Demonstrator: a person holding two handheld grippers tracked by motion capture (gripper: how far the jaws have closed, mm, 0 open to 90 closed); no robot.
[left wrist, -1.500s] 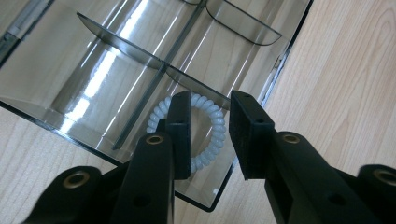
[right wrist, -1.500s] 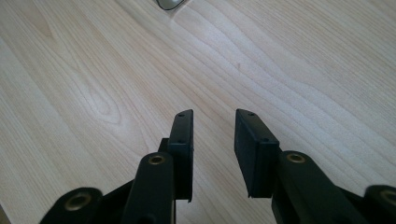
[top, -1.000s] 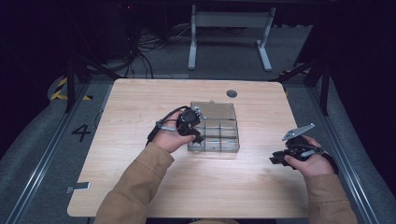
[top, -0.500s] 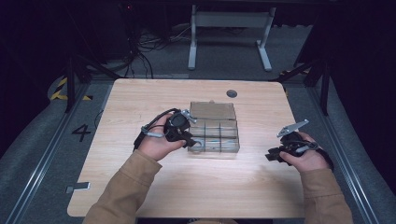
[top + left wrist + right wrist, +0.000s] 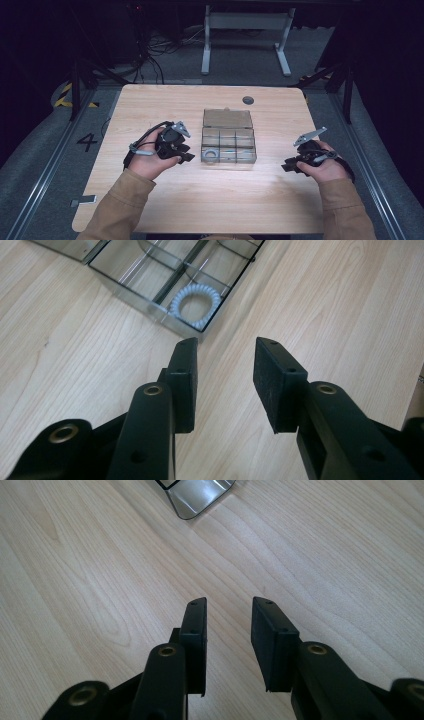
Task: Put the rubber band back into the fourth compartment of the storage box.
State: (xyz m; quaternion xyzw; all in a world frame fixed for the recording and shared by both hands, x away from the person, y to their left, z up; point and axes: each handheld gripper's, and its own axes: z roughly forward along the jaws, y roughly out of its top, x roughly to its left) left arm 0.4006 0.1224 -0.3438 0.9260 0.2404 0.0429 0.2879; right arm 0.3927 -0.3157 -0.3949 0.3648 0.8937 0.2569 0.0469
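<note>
L gripper (image 5: 186, 152) hovering low, jaws just been opening, nothing betw them. R gripper (image 5: 289, 165) hanging low, jaws apart, empty.

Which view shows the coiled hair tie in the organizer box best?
The left gripper view: the coiled hair tie lies close and sharp in a corner compartment of the clear organizer box, spiral loops distinct. The high view shows it as a small pale ring. The right gripper view catches just a box corner.

The left gripper (image 5: 186, 151) has drawn back off the compartment box (image 5: 228, 136), jaws opening, empty
</note>
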